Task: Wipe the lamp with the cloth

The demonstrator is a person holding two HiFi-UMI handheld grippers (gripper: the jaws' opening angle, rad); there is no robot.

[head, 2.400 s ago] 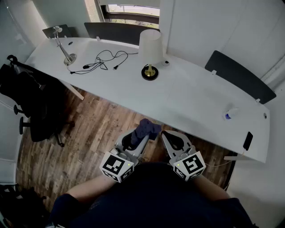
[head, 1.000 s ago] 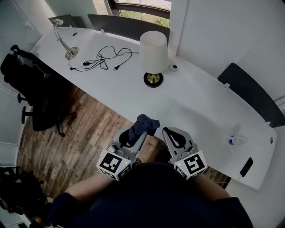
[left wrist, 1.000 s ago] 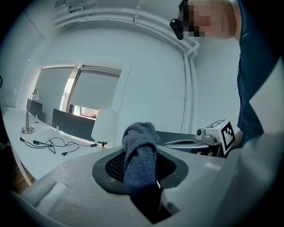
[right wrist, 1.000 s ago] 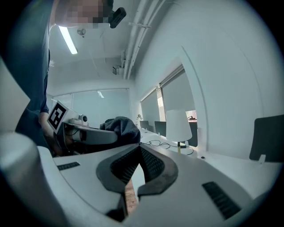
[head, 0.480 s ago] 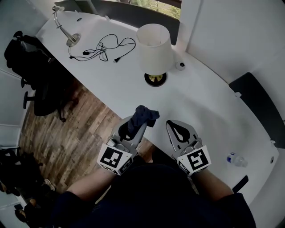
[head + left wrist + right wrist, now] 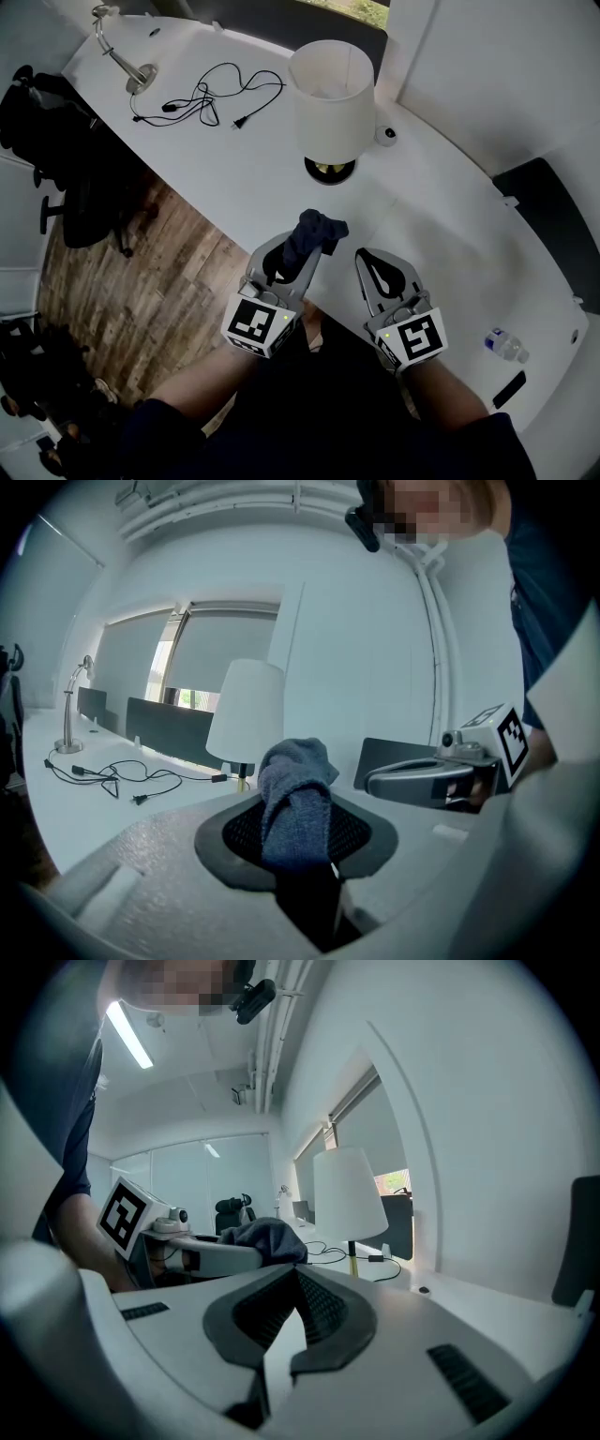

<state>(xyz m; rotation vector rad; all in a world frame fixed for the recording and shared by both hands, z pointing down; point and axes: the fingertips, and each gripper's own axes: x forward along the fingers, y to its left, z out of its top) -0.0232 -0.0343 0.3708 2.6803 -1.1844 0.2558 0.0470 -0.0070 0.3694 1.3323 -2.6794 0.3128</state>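
The lamp (image 6: pixel 333 94) stands on the white desk (image 6: pixel 441 244), with a white shade and a brass and black base (image 6: pixel 330 171). My left gripper (image 6: pixel 302 246) is shut on a dark blue cloth (image 6: pixel 315 231), which bunches out beyond the tips, just short of the lamp base. In the left gripper view the cloth (image 6: pixel 295 794) sticks up between the jaws of the left gripper (image 6: pixel 298 829), and the lamp (image 6: pixel 246 710) stands beyond. My right gripper (image 6: pixel 371 262) hangs beside it, shut and empty. The right gripper view shows that gripper (image 6: pixel 300 1309), the lamp (image 6: pixel 349 1190) and the cloth (image 6: pixel 262 1237).
A black cable (image 6: pixel 202 94) and a silver desk lamp (image 6: pixel 117 58) lie at the desk's far left. A small white puck (image 6: pixel 385 134) sits right of the lamp. A water bottle (image 6: pixel 506 345) and a phone (image 6: pixel 511 389) lie at the right. A black office chair (image 6: pixel 66 197) stands on the wood floor.
The view has closed in on the desk and the lamp now looks larger and nearer. Both grippers have come forward over the desk edge, the left still holding the cloth.
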